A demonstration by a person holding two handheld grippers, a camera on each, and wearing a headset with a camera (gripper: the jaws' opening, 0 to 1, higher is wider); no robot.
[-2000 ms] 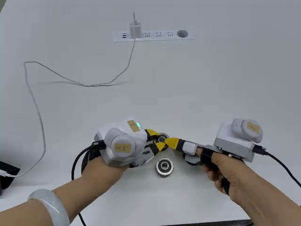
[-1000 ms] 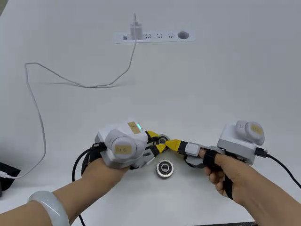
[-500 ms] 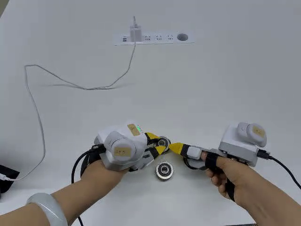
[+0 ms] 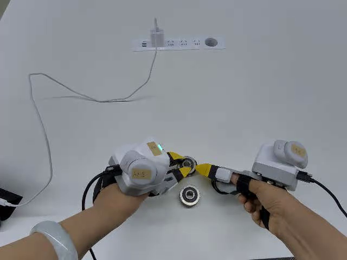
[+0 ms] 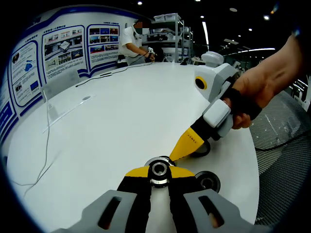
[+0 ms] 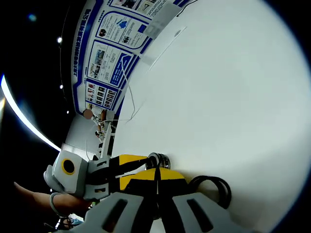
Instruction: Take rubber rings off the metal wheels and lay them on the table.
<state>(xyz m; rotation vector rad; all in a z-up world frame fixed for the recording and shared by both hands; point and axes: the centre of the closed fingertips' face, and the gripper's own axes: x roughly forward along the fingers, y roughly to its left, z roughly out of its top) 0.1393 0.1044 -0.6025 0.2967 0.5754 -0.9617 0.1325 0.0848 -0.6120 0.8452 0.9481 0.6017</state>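
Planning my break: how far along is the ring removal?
Done, it seems: one black rubber ring lies loose on the table. In hand: the left hand-held gripper clamps a metal wheel while the right hand-held gripper, jaws closed, works at its rim. Left: that wheel's ring, plus a second wheel lying on the table, apparently with its ring on.

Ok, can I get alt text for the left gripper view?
The left gripper clamps a small metal wheel between its yellow tips over a white table. The right gripper, held in a hand, points in from the right, its shut yellow tip at the wheel's edge; a loose black rubber ring and a second wheel lie nearby.
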